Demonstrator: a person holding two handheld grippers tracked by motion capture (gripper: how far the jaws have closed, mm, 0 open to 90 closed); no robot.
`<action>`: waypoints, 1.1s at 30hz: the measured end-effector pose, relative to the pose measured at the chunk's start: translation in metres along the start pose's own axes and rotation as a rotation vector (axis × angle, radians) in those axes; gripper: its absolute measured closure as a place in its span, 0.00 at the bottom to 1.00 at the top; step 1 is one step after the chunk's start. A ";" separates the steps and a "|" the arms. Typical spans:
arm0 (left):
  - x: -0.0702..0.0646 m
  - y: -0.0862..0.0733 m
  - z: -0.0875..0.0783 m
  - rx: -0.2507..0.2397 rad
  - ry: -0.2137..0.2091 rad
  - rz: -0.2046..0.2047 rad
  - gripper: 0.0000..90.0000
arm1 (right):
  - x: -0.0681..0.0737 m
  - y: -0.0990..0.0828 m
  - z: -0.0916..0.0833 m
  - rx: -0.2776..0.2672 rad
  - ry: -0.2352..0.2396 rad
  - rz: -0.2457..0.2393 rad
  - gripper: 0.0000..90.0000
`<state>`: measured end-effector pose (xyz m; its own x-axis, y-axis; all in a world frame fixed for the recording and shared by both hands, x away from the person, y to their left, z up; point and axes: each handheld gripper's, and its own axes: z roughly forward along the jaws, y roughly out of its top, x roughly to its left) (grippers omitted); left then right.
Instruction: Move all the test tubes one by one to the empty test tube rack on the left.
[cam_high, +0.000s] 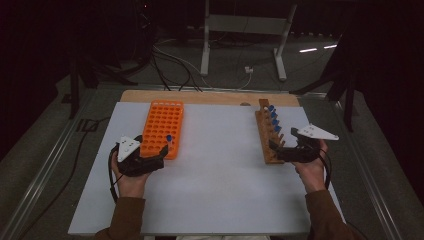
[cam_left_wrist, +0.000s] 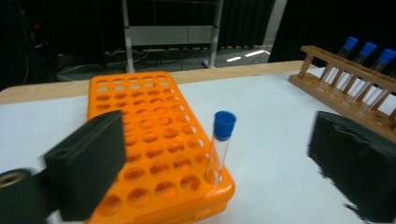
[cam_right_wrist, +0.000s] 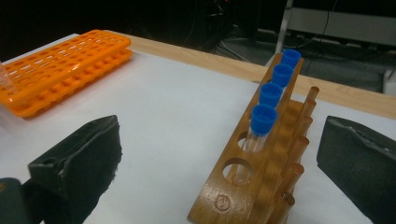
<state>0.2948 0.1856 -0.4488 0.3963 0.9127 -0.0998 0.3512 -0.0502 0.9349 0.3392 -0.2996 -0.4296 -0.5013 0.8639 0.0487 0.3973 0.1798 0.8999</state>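
Left tool (cam_left_wrist: 219, 158): jaws stand wide apart, nothing pinched; the blue-capped tube (cam_left_wrist: 220, 145) is seen between them but untouched, seated upright in a near corner hole of the orange rack (cam_left_wrist: 140, 135). Right tool (cam_right_wrist: 219, 163): jaws also apart and empty, aimed at the near end of the wooden rack (cam_right_wrist: 261, 154), where four capped tubes (cam_right_wrist: 262, 123) stand in a row and the nearest holes are vacant.

Step judged: one tube placed in the orange rack and released; transfer from the wooden rack appears barely begun. Next move calls for the nearest capped tube to be straddled by the right tool, clamped below the cap, and lifted straight up to clear the hole.

Both racks are set well apart on a white sheet over the wood-edged bench (cam_high: 210, 96). Room is dark; floor cables (cam_high: 175, 62) and a metal stand frame (cam_high: 245, 35) are seen behind.
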 end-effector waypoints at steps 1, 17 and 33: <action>0.001 0.000 0.000 -0.002 0.007 -0.003 0.01 | -0.002 0.000 0.002 0.003 0.000 0.010 0.00; 0.005 -0.006 -0.002 0.006 0.020 -0.022 0.01 | -0.014 -0.006 0.036 0.069 -0.074 0.055 0.32; 0.004 -0.009 0.001 0.019 0.014 -0.020 0.01 | -0.019 -0.006 0.051 0.109 -0.125 0.045 0.84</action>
<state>0.2942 0.1893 -0.4576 0.3770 0.9192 -0.1138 0.3749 -0.0391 0.9262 0.3853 -0.2936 -0.4578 -0.3844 0.9228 0.0271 0.5016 0.1842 0.8453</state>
